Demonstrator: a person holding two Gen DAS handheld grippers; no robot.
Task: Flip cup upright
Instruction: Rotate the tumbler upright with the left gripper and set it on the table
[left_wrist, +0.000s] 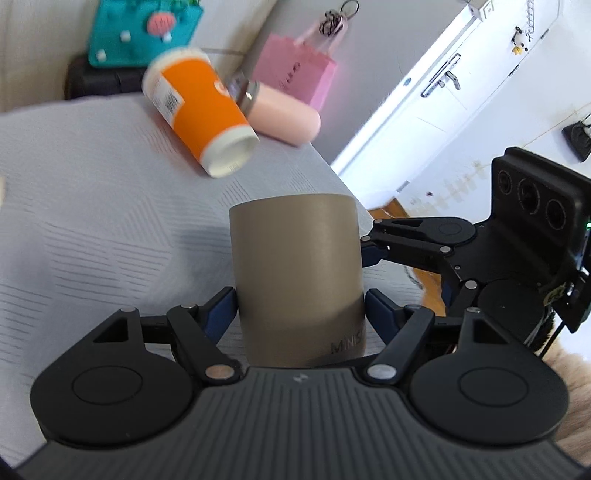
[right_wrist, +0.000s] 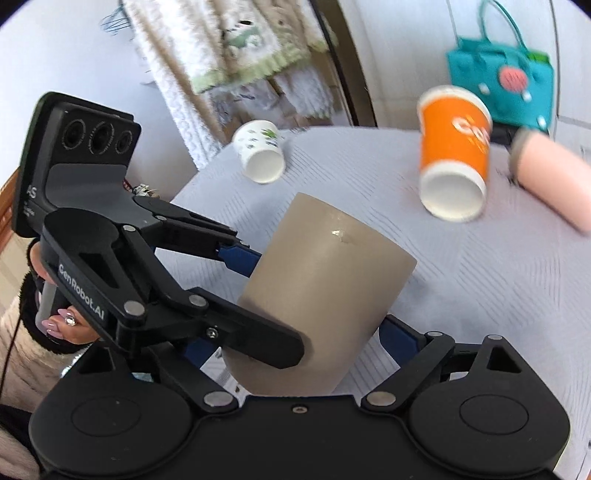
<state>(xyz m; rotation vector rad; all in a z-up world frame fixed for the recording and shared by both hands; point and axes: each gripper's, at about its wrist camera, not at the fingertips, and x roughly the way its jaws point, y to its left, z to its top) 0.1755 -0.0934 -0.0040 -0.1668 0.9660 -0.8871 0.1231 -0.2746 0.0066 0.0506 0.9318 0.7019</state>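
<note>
Both the left tool (left_wrist: 300, 306) and right tool (right_wrist: 306, 338) are clamping the matte taupe cylindrical cup (left_wrist: 297, 273); conflicting twists could be wrenching it loose onto the desk (left_wrist: 92, 206).

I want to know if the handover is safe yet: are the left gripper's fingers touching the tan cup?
Touching. In the left wrist view both blue pads of the left gripper press against opposite sides of the tan cup, no gap visible.
</note>
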